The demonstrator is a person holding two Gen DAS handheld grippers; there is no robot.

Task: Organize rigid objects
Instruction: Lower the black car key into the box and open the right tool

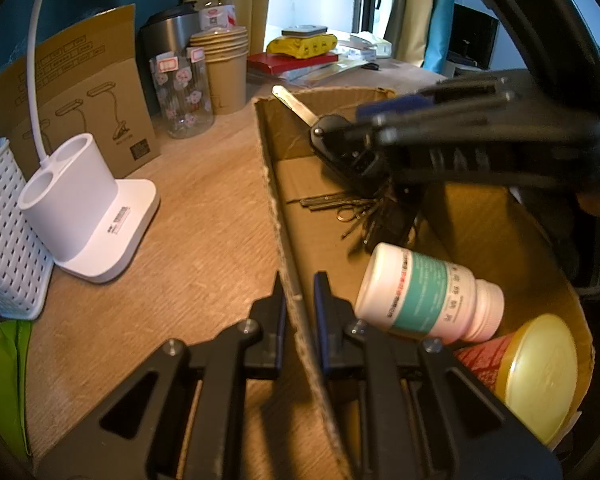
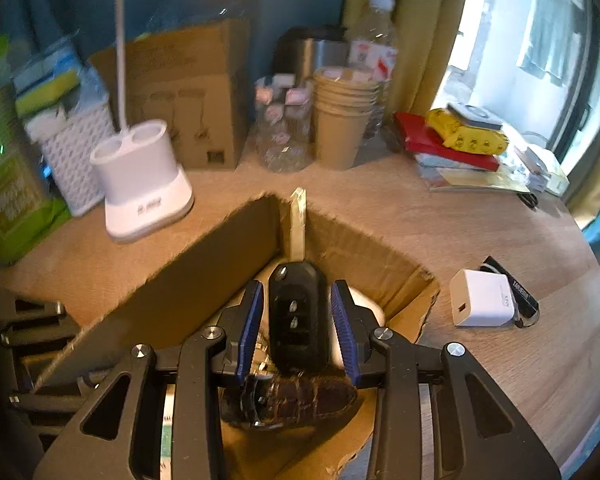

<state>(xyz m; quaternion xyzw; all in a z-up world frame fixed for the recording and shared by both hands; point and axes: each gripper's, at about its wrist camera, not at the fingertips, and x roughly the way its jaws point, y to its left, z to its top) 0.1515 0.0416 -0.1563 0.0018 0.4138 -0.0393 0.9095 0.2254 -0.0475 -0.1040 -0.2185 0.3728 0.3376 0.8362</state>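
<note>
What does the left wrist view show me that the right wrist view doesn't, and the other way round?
Only the left wrist view: the white pill bottle and a yellow-lidded jar lying inside the cardboard box, with the left claw shut on the box wall.

Only the right wrist view: a white charger on the table to the right of the box.

Both: the car key in the right claw, the box, the white lamp base.

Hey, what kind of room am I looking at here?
Probably a lived-in home desk by a window: a white desk lamp base, stacked paper cups and a water bottle crowd the wooden tabletop.
</note>
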